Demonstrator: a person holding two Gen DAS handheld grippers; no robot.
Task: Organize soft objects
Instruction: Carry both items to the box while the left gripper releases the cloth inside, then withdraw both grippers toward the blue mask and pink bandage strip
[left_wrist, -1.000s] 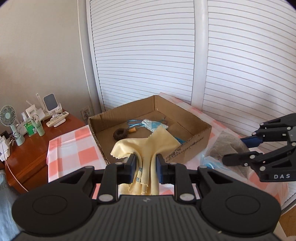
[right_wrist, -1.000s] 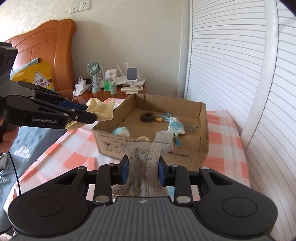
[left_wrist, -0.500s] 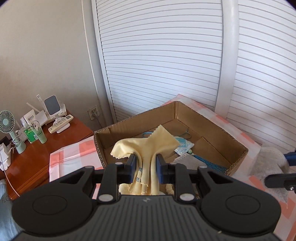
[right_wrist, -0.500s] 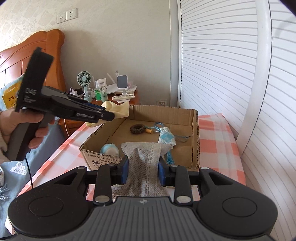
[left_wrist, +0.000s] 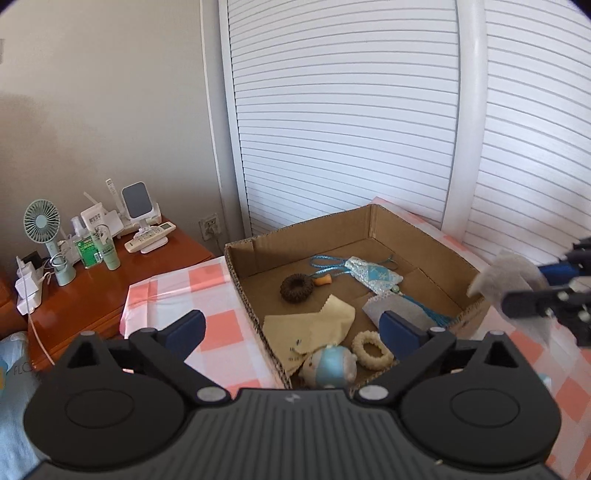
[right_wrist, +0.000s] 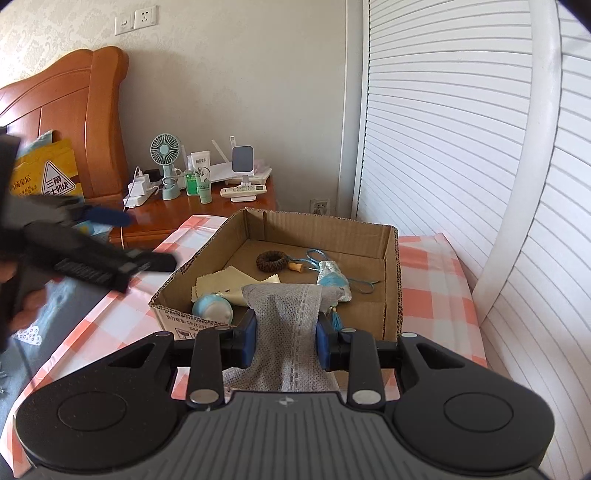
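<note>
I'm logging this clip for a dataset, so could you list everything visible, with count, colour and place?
cardboard box: 1, brown, on the checked cloth
yellow cloth: 1, pale yellow, flat in the box
brown ring: 1, dark brown, box middle
cream ring: 1, cream, box near corner
round plush: 1, blue and white, beside the cream ring
tasselled pouch: 1, light blue, box far side
grey mesh cloth: 1, grey, clamped in the right gripper
checked cloth: 1, orange and white, under the box
nightstand: 1, red-brown, holding a fan, bottles and a remote
left gripper: 1, black, jaws opening, nothing between them
right gripper: 1, black, shut on the mesh cloth
</note>
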